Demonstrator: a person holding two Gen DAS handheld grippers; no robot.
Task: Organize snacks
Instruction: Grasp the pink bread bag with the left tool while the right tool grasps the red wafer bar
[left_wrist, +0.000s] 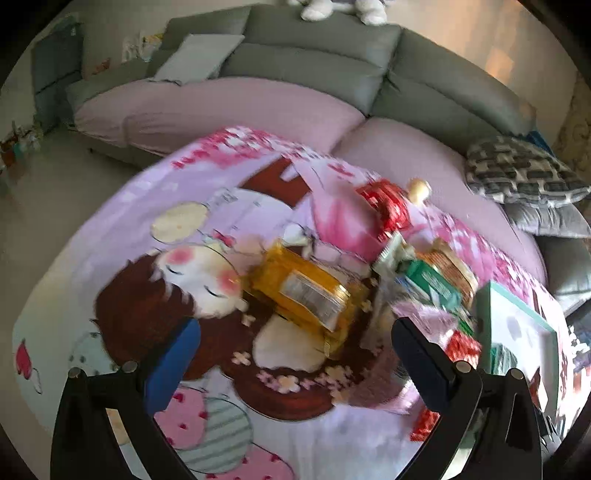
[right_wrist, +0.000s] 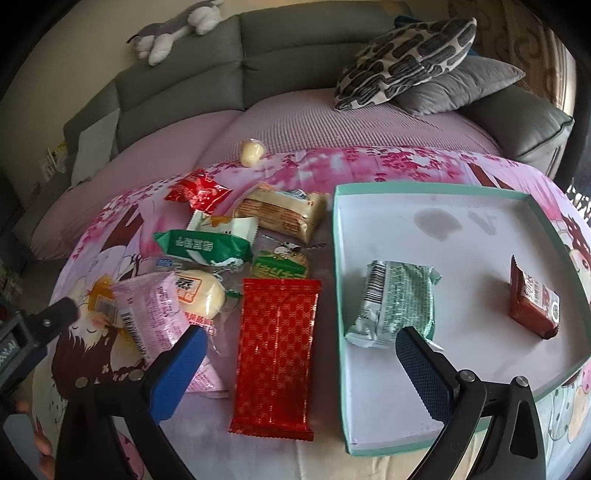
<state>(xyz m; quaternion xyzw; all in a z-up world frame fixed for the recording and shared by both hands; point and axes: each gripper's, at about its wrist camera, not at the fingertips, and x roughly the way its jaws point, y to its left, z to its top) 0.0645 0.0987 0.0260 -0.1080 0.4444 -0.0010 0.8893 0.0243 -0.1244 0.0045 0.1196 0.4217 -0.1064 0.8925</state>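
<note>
My right gripper (right_wrist: 299, 354) hangs with fingers spread wide and empty, over a long red patterned foil wrapper (right_wrist: 276, 356) lying low in the frame's centre. To the right, the shallow white tray with a teal rim (right_wrist: 436, 192) holds a green-and-white packet (right_wrist: 393, 308) and a dark red packet (right_wrist: 533, 308). My left gripper (left_wrist: 295, 354) is also released, above a blurred yellow snack packet (left_wrist: 306, 291) at mid-frame, on the cartoon-printed pink cloth (left_wrist: 129, 206).

My left camera looks low over the blanket (left_wrist: 140, 206) toward the sofa (left_wrist: 317, 62); my right, higher, shares the snacks (right_wrist: 221, 251).
</note>
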